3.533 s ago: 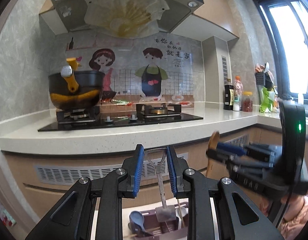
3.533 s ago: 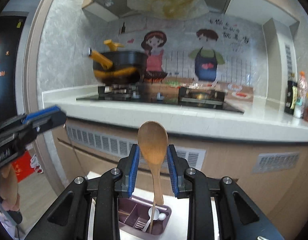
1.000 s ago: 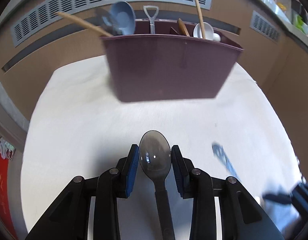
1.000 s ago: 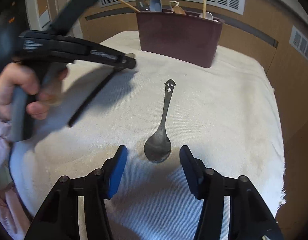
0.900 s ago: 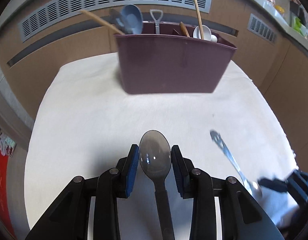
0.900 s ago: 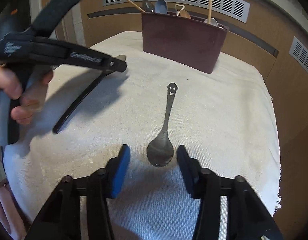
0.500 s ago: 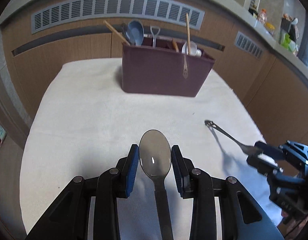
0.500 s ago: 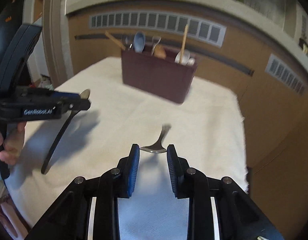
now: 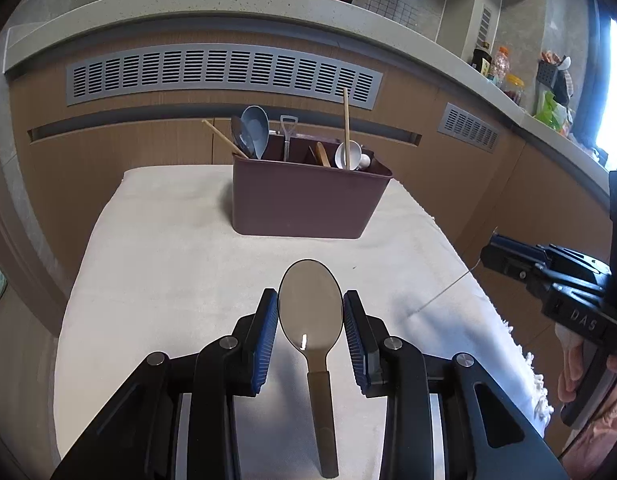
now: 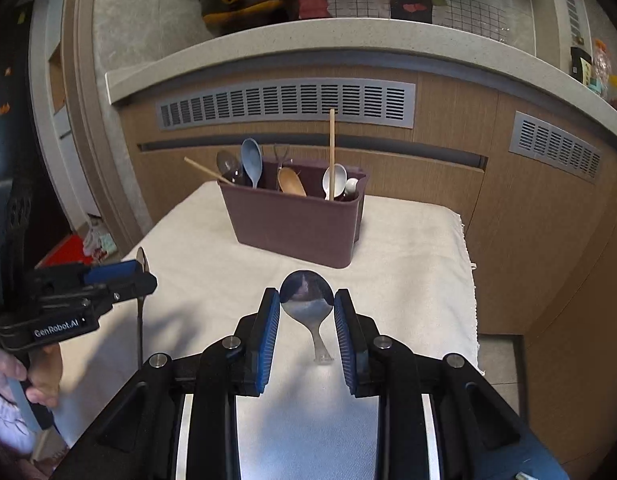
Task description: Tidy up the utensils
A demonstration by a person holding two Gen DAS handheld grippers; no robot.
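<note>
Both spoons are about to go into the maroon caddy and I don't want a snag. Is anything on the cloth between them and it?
Nothing visible. The cream cloth lies bare between the grey spoon in the left hand-held gripper, the steel spoon in the right hand-held gripper, and the maroon caddy. Utensils already stand inside it.

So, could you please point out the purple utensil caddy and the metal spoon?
purple utensil caddy point(image 9: 304, 204): left wrist view, front wall.
metal spoon point(image 10: 307, 294): right wrist view, bowl.
</note>
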